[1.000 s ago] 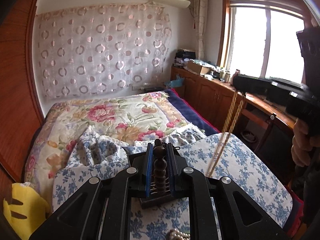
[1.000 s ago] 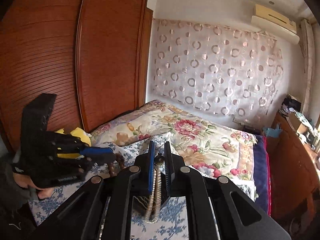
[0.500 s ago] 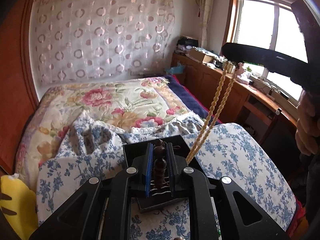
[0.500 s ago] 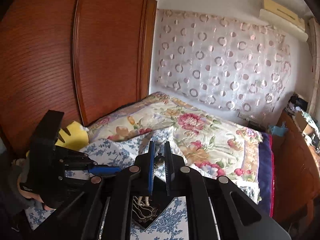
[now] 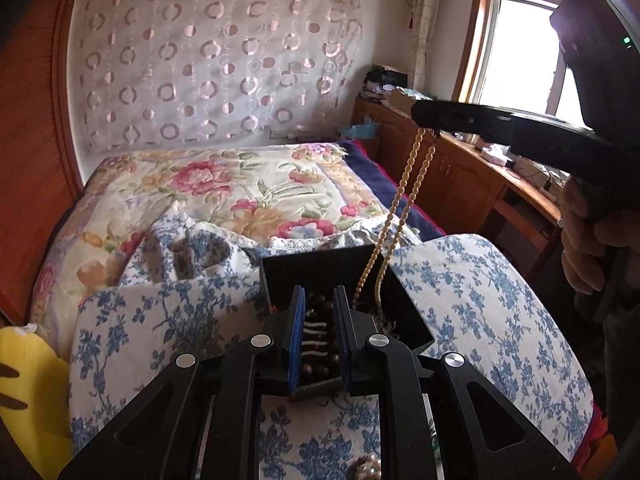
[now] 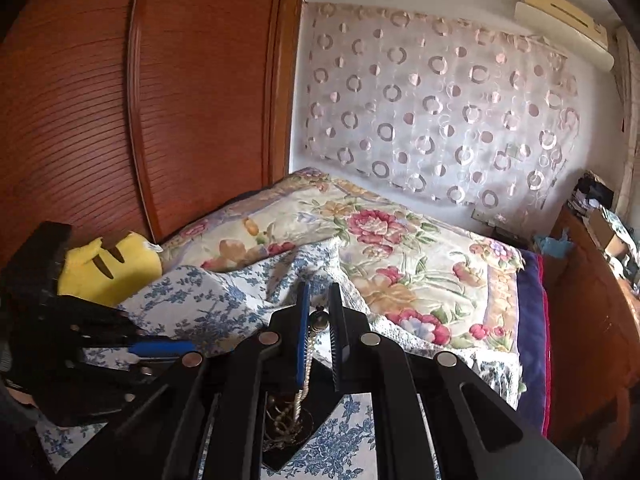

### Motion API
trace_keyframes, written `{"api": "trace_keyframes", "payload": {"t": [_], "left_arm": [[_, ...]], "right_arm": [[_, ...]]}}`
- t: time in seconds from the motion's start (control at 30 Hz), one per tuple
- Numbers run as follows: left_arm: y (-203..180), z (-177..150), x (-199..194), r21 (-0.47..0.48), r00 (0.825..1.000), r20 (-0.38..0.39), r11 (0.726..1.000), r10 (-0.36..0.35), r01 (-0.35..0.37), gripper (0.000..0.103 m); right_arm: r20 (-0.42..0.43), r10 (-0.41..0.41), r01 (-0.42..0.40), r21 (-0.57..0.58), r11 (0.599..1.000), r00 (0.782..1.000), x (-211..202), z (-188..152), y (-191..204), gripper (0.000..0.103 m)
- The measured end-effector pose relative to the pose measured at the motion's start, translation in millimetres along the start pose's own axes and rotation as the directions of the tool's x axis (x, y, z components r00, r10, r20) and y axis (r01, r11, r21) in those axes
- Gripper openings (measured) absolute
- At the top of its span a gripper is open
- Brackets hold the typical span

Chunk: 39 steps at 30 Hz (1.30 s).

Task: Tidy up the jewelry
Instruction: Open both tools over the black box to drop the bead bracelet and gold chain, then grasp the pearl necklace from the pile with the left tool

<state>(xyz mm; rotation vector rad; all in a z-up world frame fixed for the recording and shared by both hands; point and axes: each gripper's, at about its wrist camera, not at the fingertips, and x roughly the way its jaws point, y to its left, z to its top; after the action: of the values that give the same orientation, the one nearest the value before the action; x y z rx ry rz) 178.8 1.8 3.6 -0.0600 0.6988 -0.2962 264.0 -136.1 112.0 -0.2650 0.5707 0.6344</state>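
Left tongs [image 5: 319, 322] clamped on dark brown wooden bead strand [image 5: 318, 354], held over open black square jewelry box [image 5: 404, 308]; right tongs [image 6: 319, 322] pinched on cream beaded necklace [image 5: 404, 200], doubled strand hanging down into same box, lower end coiled inside; box sits on blue-and-white floral cloth [image 5: 472, 292] on bed; yellow plush toy [image 6: 108, 268] at left edge.

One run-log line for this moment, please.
left gripper: shut on dark bead string | right gripper: shut on cream necklace | over black box
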Motion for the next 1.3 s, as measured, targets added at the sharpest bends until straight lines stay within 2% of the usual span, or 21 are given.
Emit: {"api": "trace_keyframes", "payload": {"t": [0.2, 0.23, 0.27, 0.3, 0.4, 0.43, 0.5, 0.6, 0.67, 0.7, 0.83, 1.03, 1.3], "left_arm": [[6.0, -11.2, -1.6, -0.01, 1.0, -0.023, 1.0, 0.02, -0.021, 0.014], [7.5, -12.3, -1.4, -0.009, 0.999, -0.026, 1.0, 0.027, -0.027, 0.017], [7.7, -13.8, -1.8, -0.006, 0.999, -0.028, 0.999, 0.039, -0.039, 0.026], [7.2, -16.2, -2.7, 0.0, 0.998, -0.03, 0.999, 0.049, -0.049, 0.029], [5.7, -24.2, -7.2, 0.008, 0.998, -0.038, 0.999, 0.05, -0.05, 0.031], [5.5, -26.8, -8.3, 0.01, 0.998, -0.041, 0.999, 0.054, -0.054, 0.031], [5.4, -31.7, -11.6, 0.01, 0.997, -0.045, 0.998, 0.059, -0.059, 0.032], [4.5, -39.8, -16.8, 0.009, 0.997, -0.051, 0.998, 0.062, -0.062, 0.035], [3.6, -45.9, -20.8, 0.011, 0.997, -0.055, 0.998, 0.058, -0.058, 0.042], [2.6, -49.1, -22.0, 0.013, 0.997, -0.058, 0.998, 0.057, -0.056, 0.042], [-2.9, -67.0, -27.7, 0.022, 0.996, -0.083, 0.999, 0.046, -0.044, 0.048], [-12.3, -94.6, -29.9, 0.041, 0.992, -0.121, 0.998, 0.041, -0.036, 0.048], [-21.9, -123.6, -25.1, 0.055, 0.986, -0.166, 0.998, 0.03, -0.021, 0.048]], "right_arm": [[-0.059, 0.017, -0.015, 0.034, 0.999, 0.998, 22.9, -20.4, -3.8, 0.011], [-0.07, 0.026, -0.023, 0.041, 0.999, 0.997, 26.3, -25.1, -3.9, 0.012], [-0.079, 0.035, -0.031, 0.049, 0.998, 0.996, 26.9, -30.3, -4.1, 0.012], [-0.092, 0.051, -0.046, 0.06, 0.997, 0.994, 29.5, -34.7, -3.3, 0.012], [-0.115, 0.06, -0.052, 0.071, 0.996, 0.992, 33.6, -51.3, 5.4, 0.014], [-0.12, 0.067, -0.058, 0.078, 0.995, 0.991, 33.8, -57.1, 7.2, 0.02], [-0.126, 0.064, -0.053, 0.087, 0.995, 0.99, 32.4, -65.6, 10.4, 0.027], [-0.124, 0.059, -0.048, 0.088, 0.995, 0.991, 24.3, -74.0, 15.8, 0.027], [-0.121, 0.064, -0.054, 0.089, 0.995, 0.991, 14.2, -83.8, 22.0, 0.027], [-0.121, 0.066, -0.056, 0.089, 0.995, 0.99, 9.7, -88.7, 25.0, 0.027], [-0.141, 0.078, -0.066, 0.094, 0.993, 0.987, -7.9, -120.8, 40.3, 0.027], [-0.191, 0.081, -0.056, 0.133, 0.99, 0.978, -18.4, -170.6, 54.8, 0.027], [-0.229, 0.064, -0.023, 0.177, 0.984, 0.971, -30.9, -213.2, 63.3, 0.027]]}}
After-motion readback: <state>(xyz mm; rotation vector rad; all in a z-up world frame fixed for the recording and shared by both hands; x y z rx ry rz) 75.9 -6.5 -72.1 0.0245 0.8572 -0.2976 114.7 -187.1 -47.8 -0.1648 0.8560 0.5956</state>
